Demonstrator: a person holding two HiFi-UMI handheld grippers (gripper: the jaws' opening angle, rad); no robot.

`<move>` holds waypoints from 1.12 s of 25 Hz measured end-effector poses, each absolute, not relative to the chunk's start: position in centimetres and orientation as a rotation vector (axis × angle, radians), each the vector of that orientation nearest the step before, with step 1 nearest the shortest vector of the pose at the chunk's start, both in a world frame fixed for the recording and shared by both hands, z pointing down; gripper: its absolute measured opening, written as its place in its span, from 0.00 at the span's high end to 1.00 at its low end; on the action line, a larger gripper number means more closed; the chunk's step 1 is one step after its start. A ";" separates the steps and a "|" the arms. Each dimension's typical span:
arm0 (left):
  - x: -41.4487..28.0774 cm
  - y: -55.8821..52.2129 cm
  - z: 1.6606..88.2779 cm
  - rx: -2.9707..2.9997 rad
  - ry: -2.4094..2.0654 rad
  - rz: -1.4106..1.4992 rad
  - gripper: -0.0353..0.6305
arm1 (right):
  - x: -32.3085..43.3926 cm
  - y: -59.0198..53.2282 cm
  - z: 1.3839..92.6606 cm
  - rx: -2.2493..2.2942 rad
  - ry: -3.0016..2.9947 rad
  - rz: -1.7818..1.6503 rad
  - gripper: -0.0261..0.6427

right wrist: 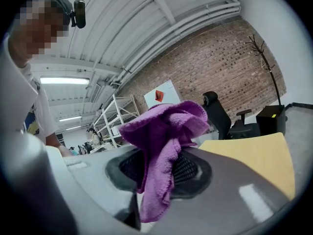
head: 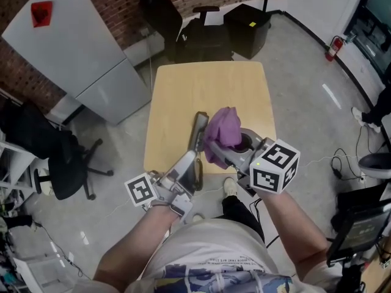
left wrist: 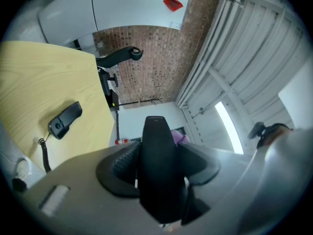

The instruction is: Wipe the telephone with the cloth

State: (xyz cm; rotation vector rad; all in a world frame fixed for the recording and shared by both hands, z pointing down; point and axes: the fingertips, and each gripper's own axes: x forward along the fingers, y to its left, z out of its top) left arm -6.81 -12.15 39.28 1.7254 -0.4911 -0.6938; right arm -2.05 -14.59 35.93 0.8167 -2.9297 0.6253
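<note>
the telephone handset [left wrist: 156, 146] is clamped between the jaws of the left tool [head: 182, 174] and held over the near edge of the tabletop [head: 208, 84], probably to steady it and keep its long face open for wiping. the purple cloth [right wrist: 164, 136] is pinched in the right tool [right wrist: 159, 175], bunched just beside the handset. a corded black unit [left wrist: 65, 120], likely the base, lies on the tabletop.

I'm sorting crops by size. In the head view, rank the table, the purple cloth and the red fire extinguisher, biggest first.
1. table
2. purple cloth, held nearer the camera, so it looks bigger than it is
3. fire extinguisher, far off by the wall
</note>
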 end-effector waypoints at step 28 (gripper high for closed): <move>-6.7 -13.0 38.9 1.703 -0.423 -0.745 0.57 | -3.1 -10.0 37.6 0.657 -2.896 0.642 0.79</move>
